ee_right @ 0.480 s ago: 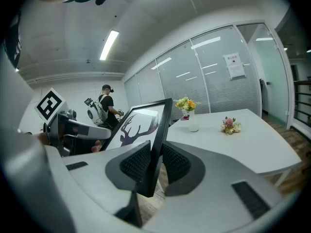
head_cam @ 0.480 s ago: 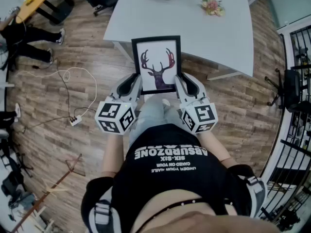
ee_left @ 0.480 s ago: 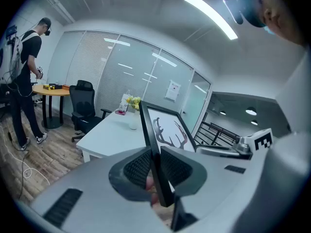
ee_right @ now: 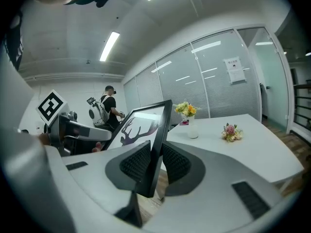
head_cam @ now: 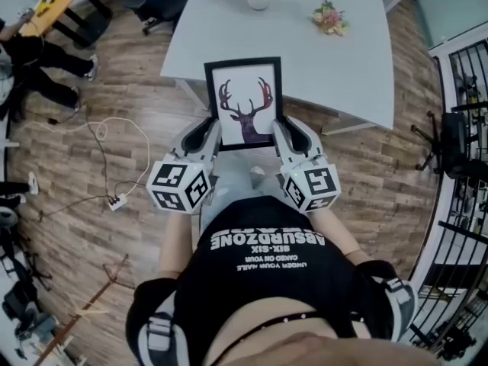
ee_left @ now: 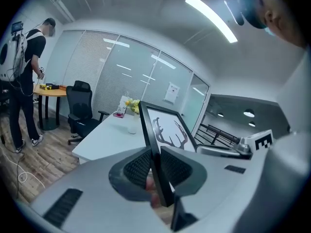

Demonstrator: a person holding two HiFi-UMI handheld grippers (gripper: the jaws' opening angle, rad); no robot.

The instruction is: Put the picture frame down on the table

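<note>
A black picture frame (head_cam: 245, 102) with a deer-antler print is held in the air, its top edge over the near edge of the white table (head_cam: 229, 29). My left gripper (head_cam: 214, 132) is shut on the frame's left side, and my right gripper (head_cam: 279, 130) is shut on its right side. In the left gripper view the picture frame (ee_left: 164, 140) stands edge-on between the ribbed pads (ee_left: 137, 167). The right gripper view shows the same picture frame (ee_right: 141, 130) clamped between the pads (ee_right: 176, 162), with the white table (ee_right: 252, 149) beyond it.
On the table stand a white vase of yellow flowers (ee_right: 189, 118) and a small pink flower bunch (head_cam: 330, 16). A cable and power strip (head_cam: 117, 200) lie on the wood floor at left. An office chair (ee_left: 80, 110) and a standing person (ee_left: 24, 76) are off to the left.
The frame and both grippers have shifted slightly forward toward the table. Both grips are unchanged.
</note>
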